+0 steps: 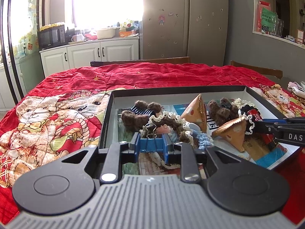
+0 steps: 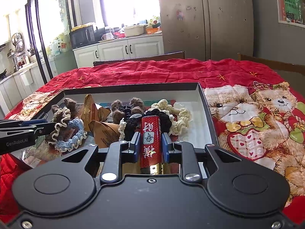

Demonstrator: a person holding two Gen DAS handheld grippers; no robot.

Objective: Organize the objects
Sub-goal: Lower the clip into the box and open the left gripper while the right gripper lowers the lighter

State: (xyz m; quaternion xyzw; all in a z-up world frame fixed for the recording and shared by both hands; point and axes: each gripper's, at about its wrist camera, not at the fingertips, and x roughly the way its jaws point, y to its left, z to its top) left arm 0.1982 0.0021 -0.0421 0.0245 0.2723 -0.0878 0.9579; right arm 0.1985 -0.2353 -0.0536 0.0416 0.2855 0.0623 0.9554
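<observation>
Blue metal binder clip [image 1: 151, 142]: your left gripper [image 1: 151, 147] fingers grasp it over the black-rimmed box [image 1: 106, 114].
Red lettered tin [image 2: 151, 143]: your right gripper [image 2: 151, 145] fingers clamp it.
Writing: "GenRobot.AI", right view only.

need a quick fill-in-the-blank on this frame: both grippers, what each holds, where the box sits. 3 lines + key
1. The left hand-held gripper is shut on a blue ____ clip.
2. The right hand-held gripper is shut on a ____ lighter with a gold base.
3. The open black box sits on a red quilt printed with ____.

Missing words: binder; red; teddy bears
</observation>
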